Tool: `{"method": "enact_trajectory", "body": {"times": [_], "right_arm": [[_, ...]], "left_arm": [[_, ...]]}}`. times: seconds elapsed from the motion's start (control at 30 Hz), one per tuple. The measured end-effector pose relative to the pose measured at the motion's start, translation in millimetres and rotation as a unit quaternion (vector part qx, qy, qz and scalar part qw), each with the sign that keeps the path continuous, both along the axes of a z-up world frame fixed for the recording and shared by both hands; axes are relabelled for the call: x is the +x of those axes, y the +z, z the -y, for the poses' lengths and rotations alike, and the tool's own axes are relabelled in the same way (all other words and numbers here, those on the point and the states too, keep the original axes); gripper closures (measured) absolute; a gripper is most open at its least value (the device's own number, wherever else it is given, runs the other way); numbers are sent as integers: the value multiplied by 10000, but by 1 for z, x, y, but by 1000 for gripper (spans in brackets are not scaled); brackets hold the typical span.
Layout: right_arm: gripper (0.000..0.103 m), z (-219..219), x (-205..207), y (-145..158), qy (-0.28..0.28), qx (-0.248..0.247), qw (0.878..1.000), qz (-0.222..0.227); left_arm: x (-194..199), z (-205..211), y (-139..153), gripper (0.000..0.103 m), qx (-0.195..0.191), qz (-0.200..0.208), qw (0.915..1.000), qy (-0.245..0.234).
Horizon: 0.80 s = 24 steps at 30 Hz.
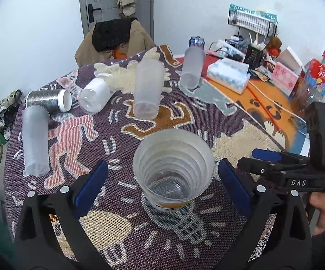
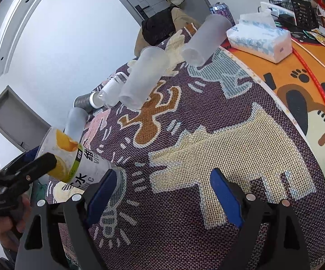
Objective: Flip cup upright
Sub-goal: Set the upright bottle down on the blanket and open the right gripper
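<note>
A frosted ribbed cup [image 1: 173,171] with an orange-printed label stands upright, mouth up, on the patterned cloth [image 1: 122,231]. My left gripper [image 1: 162,182] is open, its blue pads either side of the cup and apart from it. In the right wrist view the same cup [image 2: 72,162] is at the far left, next to the left gripper's finger. My right gripper [image 2: 160,193] is open and empty over the cloth; in the left wrist view it [image 1: 266,157] sits to the right of the cup.
Three frosted cups stand mouth down: [image 1: 148,88], [image 1: 192,67], [image 1: 36,139]. A clear bottle [image 1: 95,95] and a glittery jar [image 1: 48,100] lie on their sides at the back left. A tissue pack [image 1: 229,74] and clutter fill the right side.
</note>
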State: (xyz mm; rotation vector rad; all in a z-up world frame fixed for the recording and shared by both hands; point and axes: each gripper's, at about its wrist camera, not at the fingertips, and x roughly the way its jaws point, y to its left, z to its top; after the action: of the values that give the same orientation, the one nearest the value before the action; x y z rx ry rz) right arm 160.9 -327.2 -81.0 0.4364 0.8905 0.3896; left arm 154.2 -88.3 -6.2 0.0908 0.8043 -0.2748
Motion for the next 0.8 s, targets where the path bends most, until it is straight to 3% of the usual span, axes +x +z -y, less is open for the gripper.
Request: {"method": "enact_trajectory", "body": {"times": [0.13, 0.33, 0.8], "right_arm": [[18, -3, -6, 9, 25, -57, 9998, 176], [8, -11, -24, 27, 64, -287, 9981, 535], [8, -28, -72, 56, -31, -635, 9917, 1119]], "left_arm": [[-7, -6, 9, 6, -186, 144, 9997, 28], [-25, -18, 19, 6, -330, 401, 9985, 199], [-71, -50, 30, 6, -462, 877, 9937, 523]]}}
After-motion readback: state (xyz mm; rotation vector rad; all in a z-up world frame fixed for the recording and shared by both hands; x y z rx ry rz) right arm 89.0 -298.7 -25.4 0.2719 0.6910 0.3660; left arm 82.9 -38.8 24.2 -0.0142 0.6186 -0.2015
